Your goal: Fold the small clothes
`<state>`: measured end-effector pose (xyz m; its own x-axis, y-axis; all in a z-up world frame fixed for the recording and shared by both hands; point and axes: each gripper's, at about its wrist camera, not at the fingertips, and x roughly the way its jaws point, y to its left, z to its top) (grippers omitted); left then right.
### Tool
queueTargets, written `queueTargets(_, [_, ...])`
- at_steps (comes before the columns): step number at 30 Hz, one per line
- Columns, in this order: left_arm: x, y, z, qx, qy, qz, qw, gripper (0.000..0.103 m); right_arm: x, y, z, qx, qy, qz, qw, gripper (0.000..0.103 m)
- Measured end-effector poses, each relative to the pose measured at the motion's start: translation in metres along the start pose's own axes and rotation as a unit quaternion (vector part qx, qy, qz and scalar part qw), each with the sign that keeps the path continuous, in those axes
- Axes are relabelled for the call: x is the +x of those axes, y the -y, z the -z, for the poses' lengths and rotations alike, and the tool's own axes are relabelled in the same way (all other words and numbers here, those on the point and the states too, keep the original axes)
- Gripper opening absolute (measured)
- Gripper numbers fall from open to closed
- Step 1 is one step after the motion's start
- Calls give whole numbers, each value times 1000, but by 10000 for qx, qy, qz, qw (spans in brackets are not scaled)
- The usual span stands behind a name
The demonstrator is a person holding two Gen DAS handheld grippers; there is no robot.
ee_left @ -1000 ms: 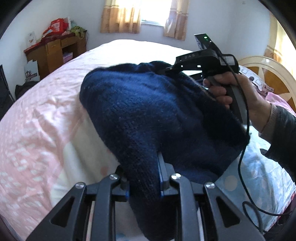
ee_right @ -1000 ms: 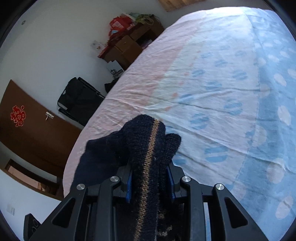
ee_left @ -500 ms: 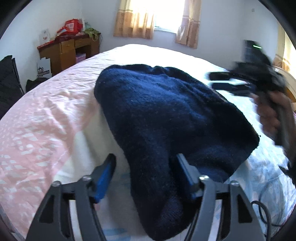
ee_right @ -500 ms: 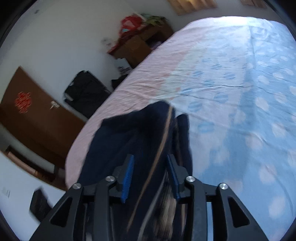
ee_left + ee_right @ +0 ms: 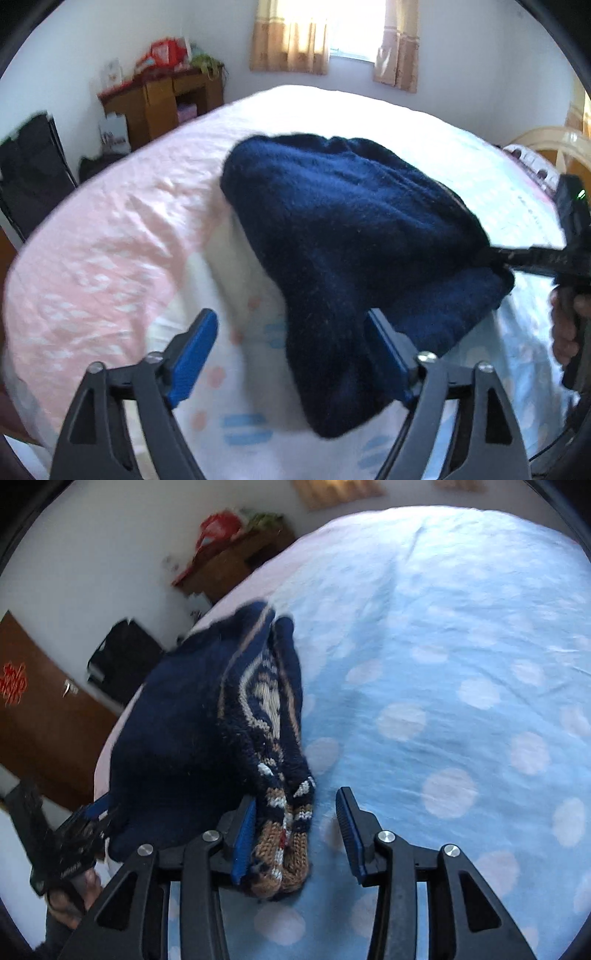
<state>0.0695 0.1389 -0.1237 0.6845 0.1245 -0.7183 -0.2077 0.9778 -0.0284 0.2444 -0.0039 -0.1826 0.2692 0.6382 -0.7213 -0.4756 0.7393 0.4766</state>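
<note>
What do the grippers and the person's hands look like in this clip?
Both grippers are black with triangular cut-out frames, silver screws and ribbed blue finger pads. Seen from the left gripper, the right unit carries a green light and a bare hand grips its handle. The right gripper looks identical.

The sweater lies on the bed, between both grippers' spread jaws.

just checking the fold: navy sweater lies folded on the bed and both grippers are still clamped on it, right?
Not quite. The navy sweater does lie folded on the bed, but both wrist views show the left gripper and right gripper with jaws spread open, clamping nothing.
</note>
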Motion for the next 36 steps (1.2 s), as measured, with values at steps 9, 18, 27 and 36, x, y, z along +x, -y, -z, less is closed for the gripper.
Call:
queueTargets(9, [-43,10,-4,113,404,-18,9991,94,-78,-45,35,-446,867,194,9950,48])
queueTargets(18, [-96,29,-14,336,1179,185,9923,100,-144,-108,69,-1476,1691,906,9703,54])
queueTargets(27, [-101,35,-15,449,1294,240,9903,100,-179,-121,83,-1579,2178,1074,9571,65])
queueTargets(36, [-100,36,-12,402,1292,234,9905,100,-179,-122,83,-1556,2278,1114,9547,65])
